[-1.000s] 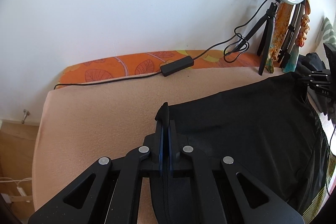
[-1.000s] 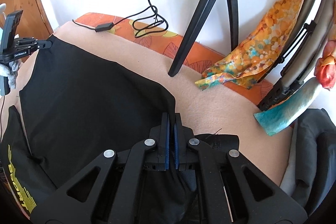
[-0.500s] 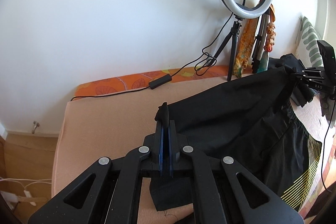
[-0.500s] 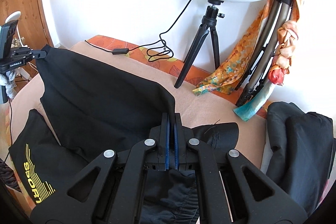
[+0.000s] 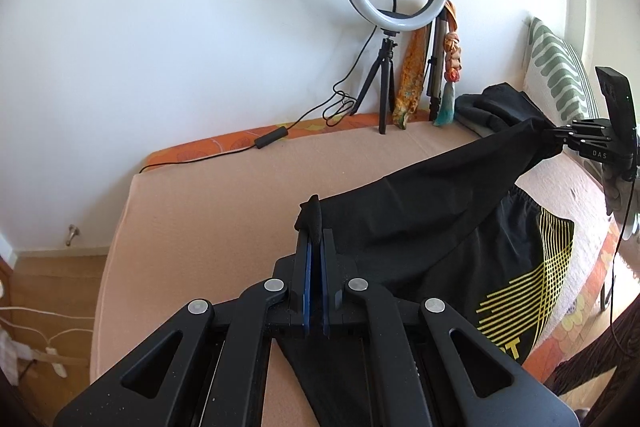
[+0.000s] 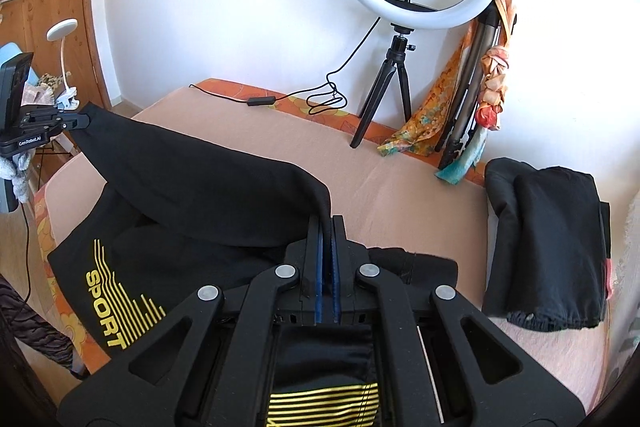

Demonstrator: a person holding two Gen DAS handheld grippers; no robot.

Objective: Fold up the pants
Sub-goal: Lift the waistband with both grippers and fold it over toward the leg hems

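Note:
Black sport pants point(image 5: 432, 227) with yellow stripes and "SPORT" lettering hang between my two grippers above the peach-covered bed point(image 5: 224, 195). My left gripper point(image 5: 314, 227) is shut on one corner of the pants. My right gripper point(image 6: 327, 227) is shut on the other corner of the same edge of the pants point(image 6: 192, 187). The held edge is stretched taut and lifted; the lower part rests on the bed. Each gripper shows in the other's view: the right gripper point(image 5: 560, 139) at the far right, the left gripper point(image 6: 80, 123) at the far left.
A ring light on a tripod point(image 6: 404, 27) stands at the wall with its cable point(image 5: 272, 141) across the bed's far edge. Colourful scarves and poles point(image 6: 476, 115) lean beside it. A pile of folded dark clothes point(image 6: 548, 243) lies on the bed's right side.
Both grippers have risen and pulled back from the wall, lifting the pants' held edge off the bed. The ring light and more of the bed have come into view.

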